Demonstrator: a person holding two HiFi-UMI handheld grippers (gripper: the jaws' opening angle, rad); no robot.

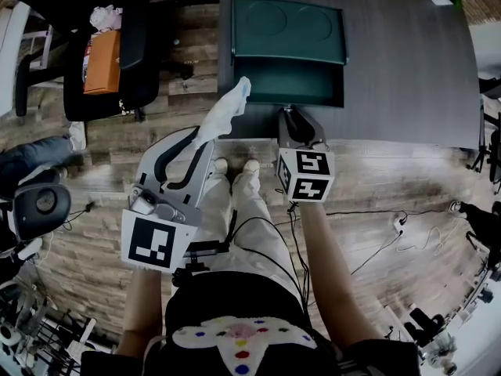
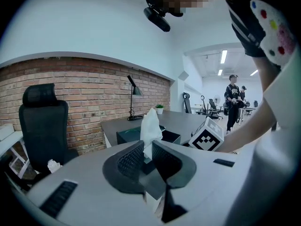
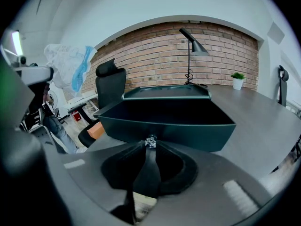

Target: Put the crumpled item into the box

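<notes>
Carrying: lift item [image 1: 227, 110] over the box [image 1: 293, 81] front wall, lower it well inside, then spread the jaws (it looks light and may cling)
Left claw [image 2: 147, 150]: pinching item's lower end, the rest sticking up past the tips
Item: in the air, just short of box, by its left front corner
Right claw [image 1: 298, 131]: pressed together, empty, tips at box front wall on desk [image 1: 407, 69]

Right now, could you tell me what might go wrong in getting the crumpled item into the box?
The left gripper pinches only one end of the crumpled item; the loose part could catch on the box's rim.
The item is outside the box, near the table's corner; released early, it may drop to the floor.
The right gripper grips a small metal fitting on the box's front; a tug may shift the box.
</notes>
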